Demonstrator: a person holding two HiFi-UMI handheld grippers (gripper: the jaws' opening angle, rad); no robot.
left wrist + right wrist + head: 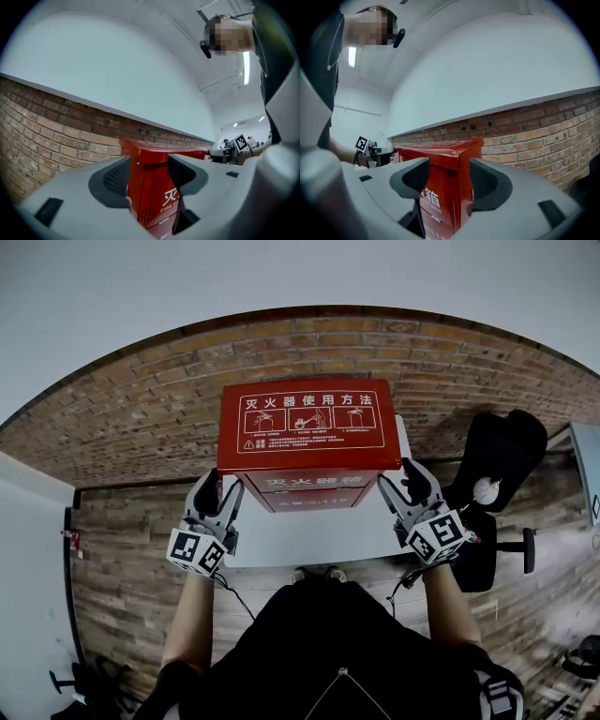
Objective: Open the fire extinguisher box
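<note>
The red fire extinguisher box (309,491) stands on a white table (309,535), its front face toward me. Its red lid (309,423), printed with white instruction pictures, overhangs the body. My left gripper (217,493) is at the lid's front left corner and my right gripper (401,486) at its front right corner. In the left gripper view the left gripper (147,176) is open, with the lid's corner (154,154) in the gap and the pads apart from it. In the right gripper view the right gripper (450,176) is also open around the other lid corner (454,157).
A brick wall (141,399) rises right behind the box. A black office chair (502,460) stands to the right of the table on the wood-plank floor (131,549). The person's torso (328,652) is close to the table's near edge.
</note>
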